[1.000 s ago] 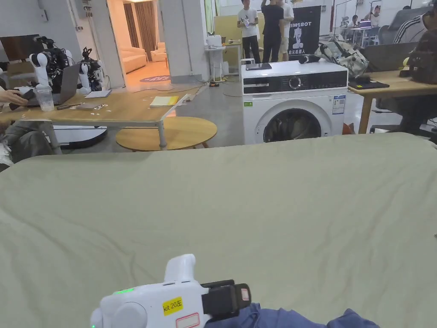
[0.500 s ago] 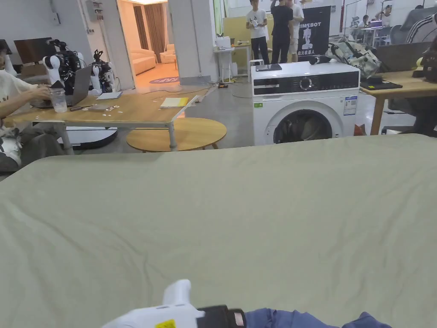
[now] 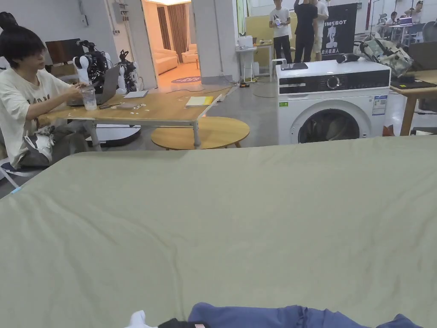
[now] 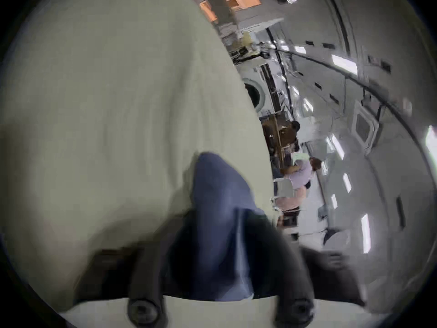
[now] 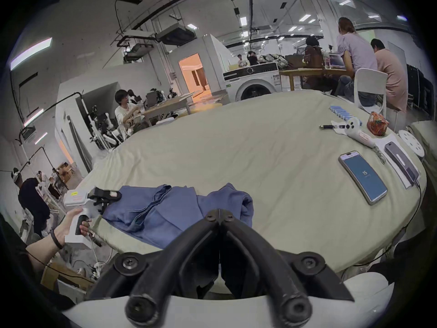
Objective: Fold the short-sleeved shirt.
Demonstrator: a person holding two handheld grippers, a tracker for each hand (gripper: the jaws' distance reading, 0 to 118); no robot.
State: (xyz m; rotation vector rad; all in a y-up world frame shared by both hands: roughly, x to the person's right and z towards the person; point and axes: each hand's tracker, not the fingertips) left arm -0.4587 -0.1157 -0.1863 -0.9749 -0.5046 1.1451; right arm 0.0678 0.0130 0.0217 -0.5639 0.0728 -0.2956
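Though lower in view than before, left gripper (image 5: pixel 105 199) on shirt (image 5: pixel 170 212)

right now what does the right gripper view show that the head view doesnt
Right gripper view alone: two phones near the bed's right edge, a white handheld device, and the left gripper in a hand, gripping the shirt's edge. Its own right gripper has its jaws closed together just short of the shirt.

Head view alone: a round wooden table.

Both: the blue shirt crumpled at the near edge, the green bedsheet and the washing machine.
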